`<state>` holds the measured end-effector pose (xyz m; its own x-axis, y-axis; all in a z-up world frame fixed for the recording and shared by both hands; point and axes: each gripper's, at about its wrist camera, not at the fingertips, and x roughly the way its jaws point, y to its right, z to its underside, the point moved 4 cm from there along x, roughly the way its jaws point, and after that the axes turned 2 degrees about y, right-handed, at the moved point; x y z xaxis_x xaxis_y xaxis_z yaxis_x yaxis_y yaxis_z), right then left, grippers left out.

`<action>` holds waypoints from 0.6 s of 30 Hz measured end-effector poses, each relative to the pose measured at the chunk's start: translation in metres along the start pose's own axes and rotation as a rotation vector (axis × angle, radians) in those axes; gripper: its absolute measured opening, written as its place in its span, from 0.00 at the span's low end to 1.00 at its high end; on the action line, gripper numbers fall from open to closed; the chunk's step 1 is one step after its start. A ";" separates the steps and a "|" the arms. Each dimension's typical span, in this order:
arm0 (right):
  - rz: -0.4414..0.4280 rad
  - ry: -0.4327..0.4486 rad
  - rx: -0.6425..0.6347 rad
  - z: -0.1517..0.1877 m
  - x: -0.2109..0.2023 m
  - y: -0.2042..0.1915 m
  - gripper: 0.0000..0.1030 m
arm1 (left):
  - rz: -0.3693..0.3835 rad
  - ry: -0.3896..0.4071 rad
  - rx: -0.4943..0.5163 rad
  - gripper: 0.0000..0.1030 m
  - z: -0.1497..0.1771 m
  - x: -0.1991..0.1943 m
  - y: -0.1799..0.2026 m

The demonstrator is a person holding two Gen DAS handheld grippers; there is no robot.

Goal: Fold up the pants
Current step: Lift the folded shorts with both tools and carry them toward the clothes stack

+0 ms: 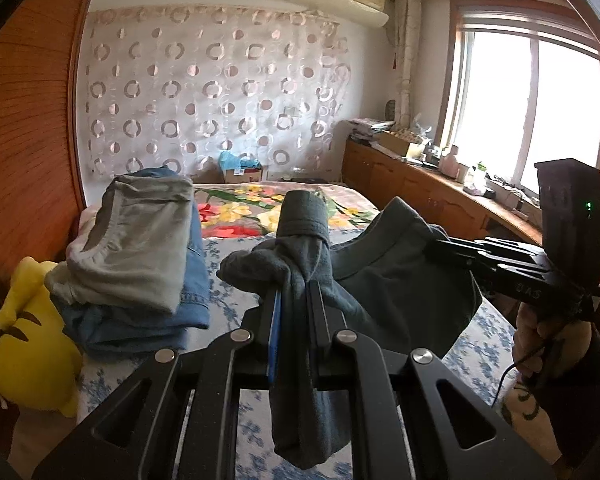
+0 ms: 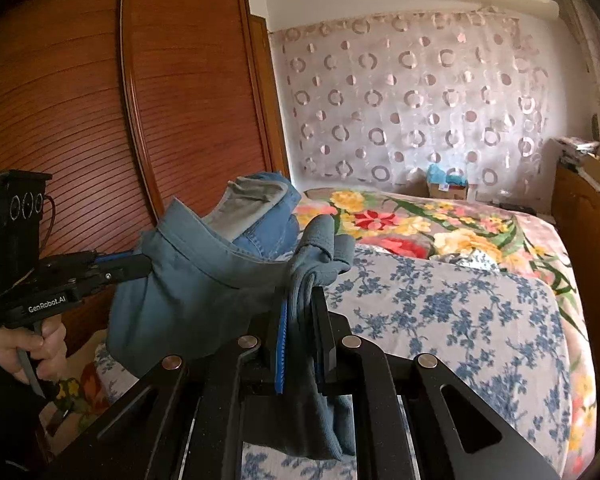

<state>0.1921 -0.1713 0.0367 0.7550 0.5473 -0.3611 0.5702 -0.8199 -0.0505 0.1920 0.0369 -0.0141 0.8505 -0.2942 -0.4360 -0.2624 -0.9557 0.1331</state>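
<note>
On the side of the left tool, seen from the right wrist camera, we are reading "GenRobot.AI" in white letters. On the right tool, seen from the left wrist camera, we are making out faint letters that look like "DAS", too small to be sure of. No other writing is showing clearly.

We are holding the grey-blue pants up above the bed, stretched between the two tools. We are keeping the left tool clenched on a bunched fold of the pants, the cloth pinched between its fingers and hanging down below them. We are keeping the right tool clenched in the same way on the other end, with a thick wad of the pants rising above its fingers and a tail drooping beneath. Between the two grips the waistband is curving open like a pouch and the rest of the pants is sagging toward the bed without clearly touching it.

Taking the bed as our landmark: a pile of folded clothes, a grey piece on top of blue denim, is lying on it toward the wardrobe side, beyond the pants. A yellow plush toy is sitting at the bed's edge beside that pile. A floral blanket is covering the far part of the bed, and the wooden wardrobe is standing alongside it. A hand is gripping the left tool's handle, next to the bed's near corner.
</note>
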 end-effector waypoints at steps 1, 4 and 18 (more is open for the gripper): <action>-0.003 -0.001 -0.004 -0.003 0.004 0.001 0.10 | -0.005 0.001 -0.005 0.12 -0.003 0.003 -0.005; -0.012 -0.007 -0.022 -0.015 0.022 0.002 0.10 | -0.022 0.001 -0.009 0.12 -0.011 0.009 -0.014; -0.062 0.038 -0.098 -0.084 0.095 0.025 0.10 | -0.118 0.046 0.014 0.12 -0.061 0.026 -0.043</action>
<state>0.3056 -0.1258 0.0796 0.7277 0.6043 -0.3244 0.6441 -0.7647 0.0205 0.2529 0.0707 0.0230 0.8958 -0.1797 -0.4065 -0.1654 -0.9837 0.0705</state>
